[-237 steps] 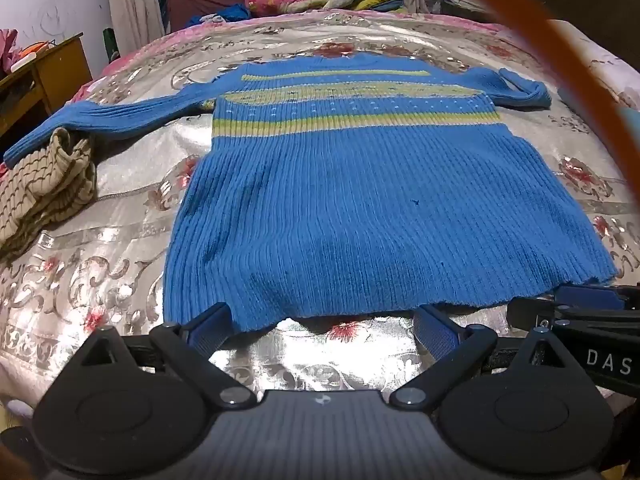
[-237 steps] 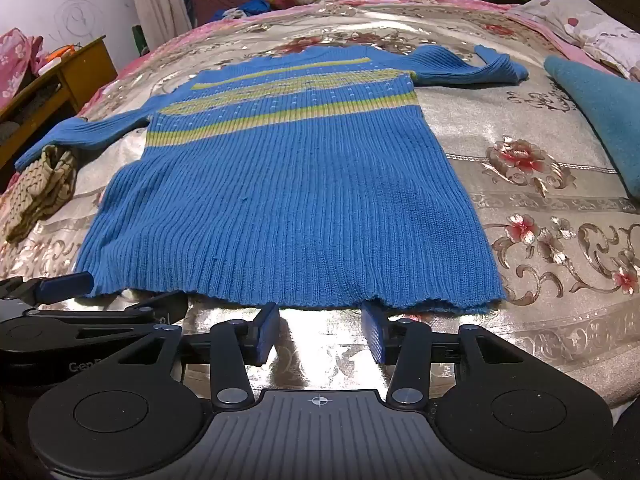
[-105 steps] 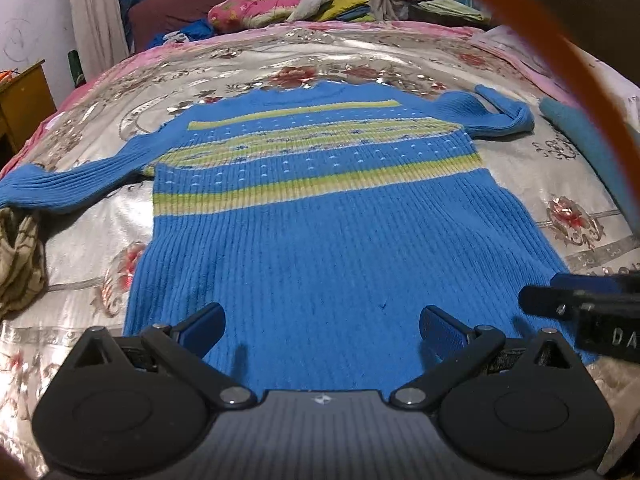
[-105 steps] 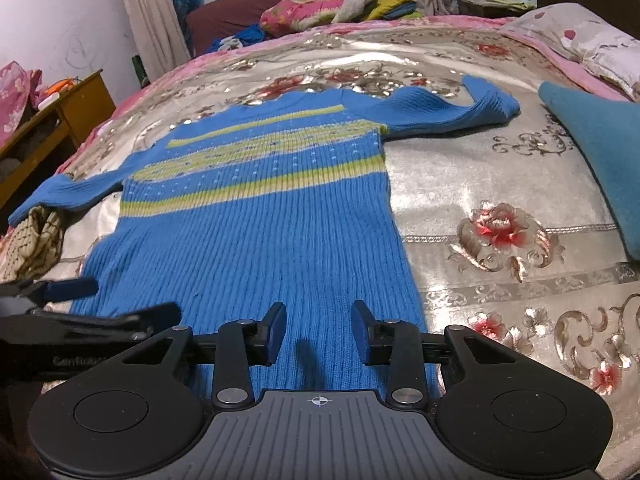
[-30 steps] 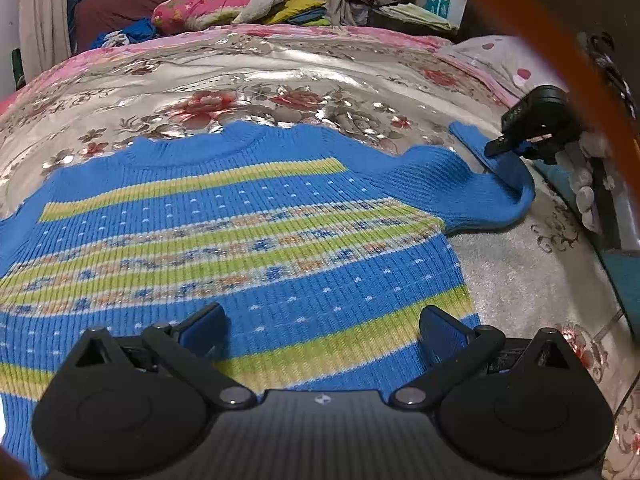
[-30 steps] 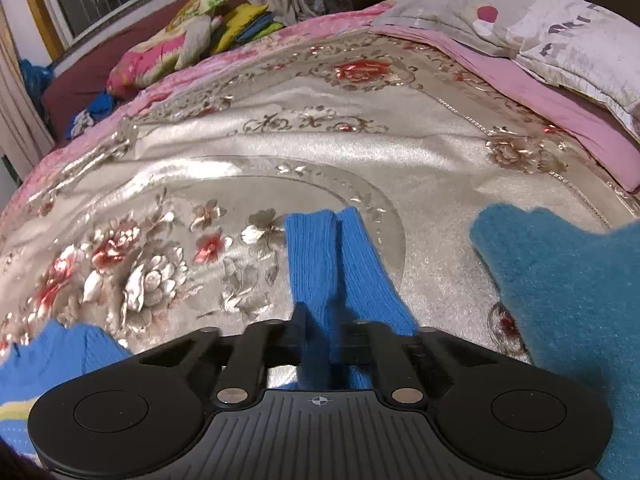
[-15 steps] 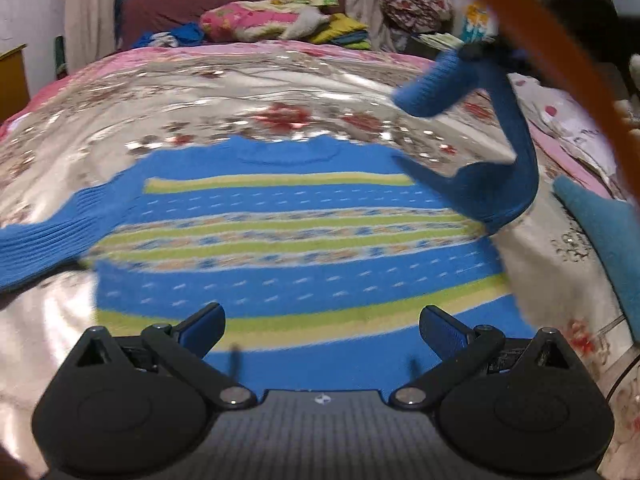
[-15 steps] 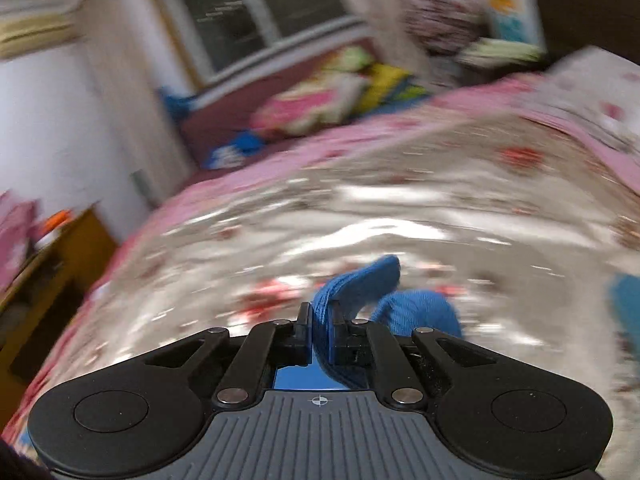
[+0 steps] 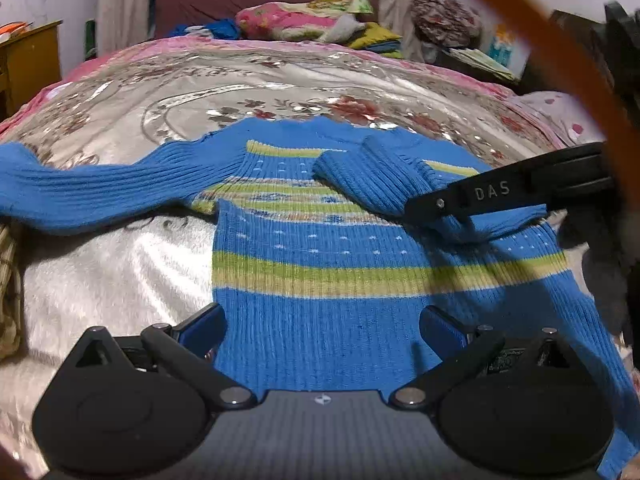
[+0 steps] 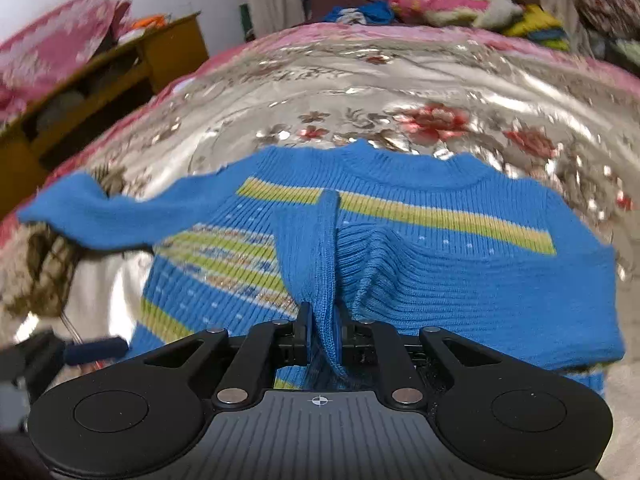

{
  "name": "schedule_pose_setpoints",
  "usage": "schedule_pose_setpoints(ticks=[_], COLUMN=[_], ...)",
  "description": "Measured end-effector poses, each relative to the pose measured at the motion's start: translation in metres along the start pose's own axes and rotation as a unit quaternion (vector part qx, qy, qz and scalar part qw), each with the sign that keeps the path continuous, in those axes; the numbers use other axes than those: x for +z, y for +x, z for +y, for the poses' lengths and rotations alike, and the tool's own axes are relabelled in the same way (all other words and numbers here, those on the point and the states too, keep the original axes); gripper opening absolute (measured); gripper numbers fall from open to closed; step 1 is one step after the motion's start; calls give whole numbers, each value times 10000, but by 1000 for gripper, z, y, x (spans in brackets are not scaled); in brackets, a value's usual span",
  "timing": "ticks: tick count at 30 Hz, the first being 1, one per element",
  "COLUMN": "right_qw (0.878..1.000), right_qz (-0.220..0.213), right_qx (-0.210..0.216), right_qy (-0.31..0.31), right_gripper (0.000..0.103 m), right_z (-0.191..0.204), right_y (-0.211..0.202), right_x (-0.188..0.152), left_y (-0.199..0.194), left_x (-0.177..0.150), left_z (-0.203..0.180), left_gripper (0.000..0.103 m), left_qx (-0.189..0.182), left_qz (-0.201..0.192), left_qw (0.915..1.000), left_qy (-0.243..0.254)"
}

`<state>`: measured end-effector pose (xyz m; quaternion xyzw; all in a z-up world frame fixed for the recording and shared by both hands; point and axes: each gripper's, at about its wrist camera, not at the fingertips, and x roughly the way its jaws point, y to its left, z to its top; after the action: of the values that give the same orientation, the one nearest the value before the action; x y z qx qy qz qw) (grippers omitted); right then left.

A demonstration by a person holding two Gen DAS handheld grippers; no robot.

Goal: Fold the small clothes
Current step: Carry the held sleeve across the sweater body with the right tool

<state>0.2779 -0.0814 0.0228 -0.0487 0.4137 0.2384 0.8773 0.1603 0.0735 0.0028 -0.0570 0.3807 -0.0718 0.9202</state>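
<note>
Right wrist view: a blue knitted sweater (image 10: 460,280) with yellow-green stripes lies flat in the middle of a bed (image 10: 400,80) covered in a shiny floral spread. Its right sleeve (image 10: 324,264) is folded across the chest, its cuff between the jaws of the right gripper (image 10: 325,336), which are opening. The other sleeve (image 9: 88,188) stretches toward the bed's left edge. The left gripper (image 9: 322,326) hovers over the sweater's lower body, fingers spread wide, holding nothing.
</note>
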Motion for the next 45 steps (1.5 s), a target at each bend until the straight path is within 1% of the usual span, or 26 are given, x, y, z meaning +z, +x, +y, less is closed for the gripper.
schedule_pose_setpoints(ticks=[2,3,5,8,9,10,12,15,19,22,24,25,27,29,32,34,37,39,41,44,45], right_qw=[9994,9990,9987,9975,9971,9970,9972,9970,9910,9835,9825,9859,9940,9976,9995,9996,9990,9975,9946,9859,9816], right_qz=[-35,-40,-12,25,78,119,108,-175,-813,-1350,-1479,-1351,-902,-547,-295,-272,-368,-450,-459,-392,-309], right_qx=[-146,-204,-247,-408,-453,-488,-551,-717,-1023,-1138,-1061,-930,-617,-391,-132,-80,-240,-472,-793,-1382,-1622], right_qy=[-299,-396,-439,-583,-608,-585,-492,-237,284,403,385,317,94,-142,-50,25,114,270,480,859,964], right_gripper=[15,17,18,18,16,11,7,6,6,6,8,11,12,12,12,12,12,14,14,14,14], right_z=[7,11,13,21,24,25,25,18,2,7,17,24,37,50,51,45,30,14,-6,-42,-55], right_y=[0,2,11,26,30,33,33,17,-14,-31,-27,-19,3,22,28,22,6,-5,-8,-9,-6], right_x=[5,9,11,16,18,20,24,35,59,76,83,83,78,63,49,43,37,34,30,16,9], left_y=[-3,-4,-7,-7,-7,-7,-9,-13,-15,-16,-16,-17,-17,-18,-15,-14,-12,-12,-12,-10,-9], left_x=[2,4,5,5,5,5,6,8,9,9,10,10,10,9,9,8,7,6,6,5,4], left_z=[3,6,11,21,23,25,28,30,32,34,35,36,38,40,42,42,41,39,38,38,38], left_gripper=[103,103,103,103,103,103,103,103,103,103,103,103,103,103,103,103,103,103,103,103,103], left_qx=[-9,-43,-114,-71,-51,-40,-80,-121,-135,-141,-126,-120,-112,-100,-98,-93,-77,-62,-36,5,10], left_qz=[-78,-106,-131,-150,-150,-147,-172,-250,-289,-307,-312,-312,-314,-322,-300,-264,-239,-249,-268,-253,-228], left_qw=[10000,9999,9998,9995,9994,9993,9989,9986,9983,9981,9981,9981,9979,9978,9977,9977,9979,9981,9982,9984,9984], left_qy=[25,-7,-106,-259,-294,-338,-422,-455,-488,-513,-518,-523,-548,-571,-608,-611,-589,-566,-530,-508,-515])
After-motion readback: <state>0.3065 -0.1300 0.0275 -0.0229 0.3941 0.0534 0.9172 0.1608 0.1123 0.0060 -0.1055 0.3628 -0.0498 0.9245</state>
